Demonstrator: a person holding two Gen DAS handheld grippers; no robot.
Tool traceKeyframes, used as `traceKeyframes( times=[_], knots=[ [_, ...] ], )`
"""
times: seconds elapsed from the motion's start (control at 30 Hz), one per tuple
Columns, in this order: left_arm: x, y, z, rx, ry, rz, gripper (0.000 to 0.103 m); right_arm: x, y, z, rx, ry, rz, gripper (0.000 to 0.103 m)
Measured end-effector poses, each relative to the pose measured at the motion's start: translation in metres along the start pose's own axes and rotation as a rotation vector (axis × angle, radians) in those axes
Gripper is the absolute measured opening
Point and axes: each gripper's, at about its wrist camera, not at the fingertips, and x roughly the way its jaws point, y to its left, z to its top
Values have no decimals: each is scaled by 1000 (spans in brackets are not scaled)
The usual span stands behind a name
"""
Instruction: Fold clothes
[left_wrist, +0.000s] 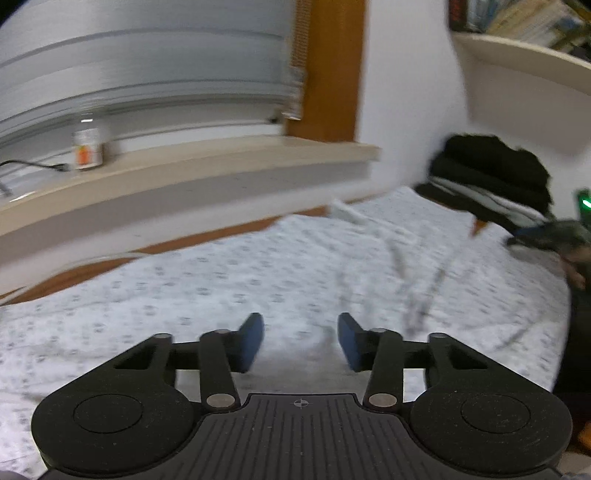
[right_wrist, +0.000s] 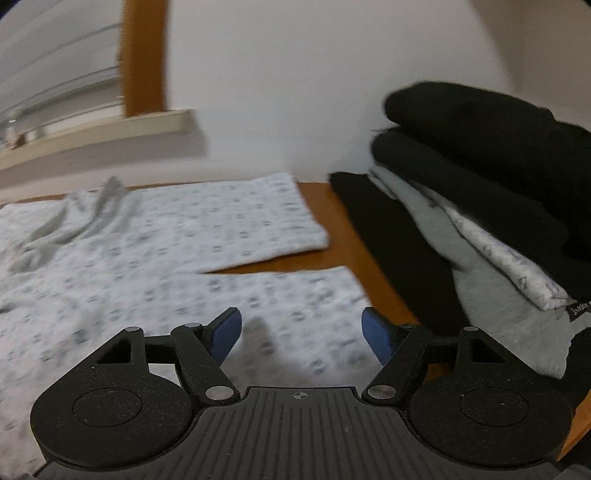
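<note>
A light grey patterned garment (left_wrist: 258, 273) lies spread flat on the wooden table; it also shows in the right wrist view (right_wrist: 177, 236), with a sleeve (right_wrist: 258, 218) sticking out toward the right. My left gripper (left_wrist: 301, 341) is open and empty, just above the cloth. My right gripper (right_wrist: 301, 336) is open and empty, above the garment's right part. The other gripper (left_wrist: 554, 232) shows at the right edge of the left wrist view. Both views are blurred.
A stack of folded black, grey and white clothes (right_wrist: 480, 192) sits on the table at the right, also visible in the left wrist view (left_wrist: 487, 177). A windowsill (left_wrist: 184, 166) with a small jar (left_wrist: 88, 147) and blinds (left_wrist: 147, 55) runs behind. Bare wood (right_wrist: 351, 240) shows beside the stack.
</note>
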Motion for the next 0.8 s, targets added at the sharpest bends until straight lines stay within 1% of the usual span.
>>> traceKeyframes(
  times=[0.07,0.13,0.17,0.2,0.23,0.27,0.3,0.33,0.37,0.4,0.43,0.47,0.5,0.57,0.63,0.7,0.8],
  knots=[
    [9,-15,0,30,22,-46,47,5,-6,0,18,1,-8,70],
    [18,-29,1,51,47,-88,52,9,-11,1,36,2,-16,69],
    [24,-34,1,55,65,-105,52,12,-14,1,44,3,-20,68],
    [29,-40,0,63,80,-119,52,14,-17,1,53,4,-24,63],
    [33,-46,0,84,88,-125,52,16,-19,1,62,4,-28,57],
    [37,-51,-1,102,94,-130,52,19,-22,1,71,5,-32,54],
    [40,-56,0,114,94,-132,51,19,-23,1,67,2,-25,47],
    [43,-59,0,125,97,-139,50,17,-24,0,63,-2,-12,31],
    [46,-62,1,136,101,-147,44,14,-24,-2,60,-6,2,24],
    [48,-63,2,142,106,-157,24,12,-24,-3,57,-8,10,11],
    [48,-64,2,138,112,-170,11,10,-23,-3,53,-8,16,11],
    [49,-64,3,133,118,-184,3,6,-22,-5,46,-8,11,11],
    [48,-64,4,130,118,-198,2,3,-21,-6,37,-8,4,10],
    [37,-65,9,132,86,-225,2,-7,-22,-9,22,-9,-17,10],
    [25,-66,15,133,51,-250,2,-22,-27,-11,16,-36,-35,9],
    [13,-67,25,132,0,-251,2,-40,-32,-8,22,-79,-46,9],
    [11,-66,42,123,-62,-214,3,-58,-32,9,2,-166,-87,9]
  ],
)
